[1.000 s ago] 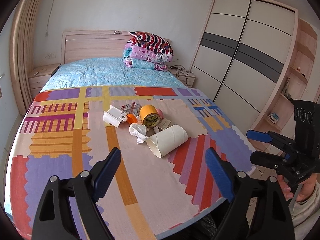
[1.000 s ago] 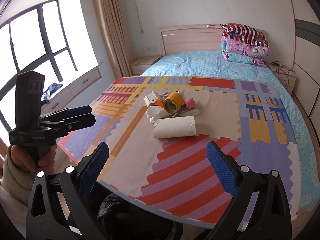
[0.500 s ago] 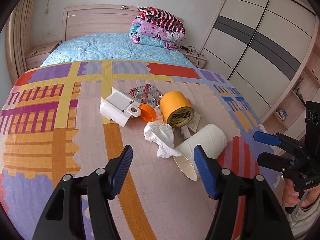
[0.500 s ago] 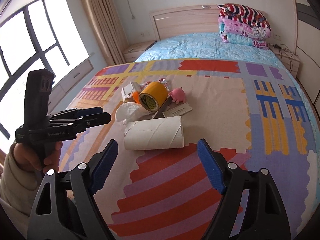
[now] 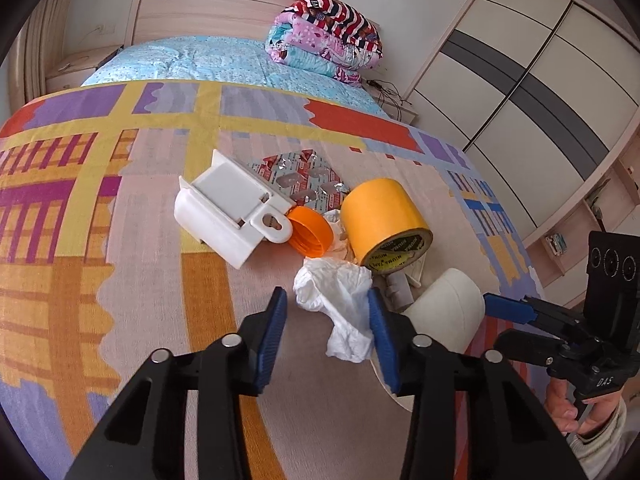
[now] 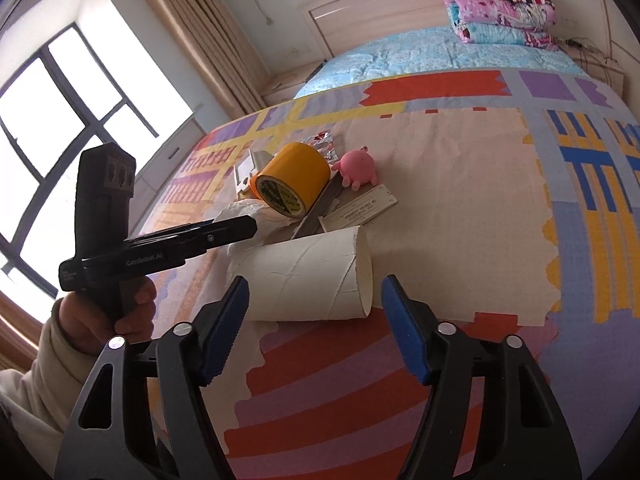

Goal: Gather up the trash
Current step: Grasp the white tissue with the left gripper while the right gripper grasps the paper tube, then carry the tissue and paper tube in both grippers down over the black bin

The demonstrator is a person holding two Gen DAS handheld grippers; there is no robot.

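Both grippers spread over trash pile on patterned bedspread [image 5: 100, 280].
Right gripper [image 6: 316, 328] straddles cardboard tube [image 6: 308, 276], no contact; left gripper [image 5: 326, 340] brackets crumpled tissue [image 5: 340, 304], beside yellow tape roll [image 5: 384, 220].

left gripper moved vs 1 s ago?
Yes. The left gripper has advanced up the bed toward the headboard, now nearly straddling the crumpled tissue, jaws narrower.

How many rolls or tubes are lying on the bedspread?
2. The yellow tape roll sits mid-pile; the white cardboard tube lies nearest the grippers. Nothing suggests another, though the pile could hide one.
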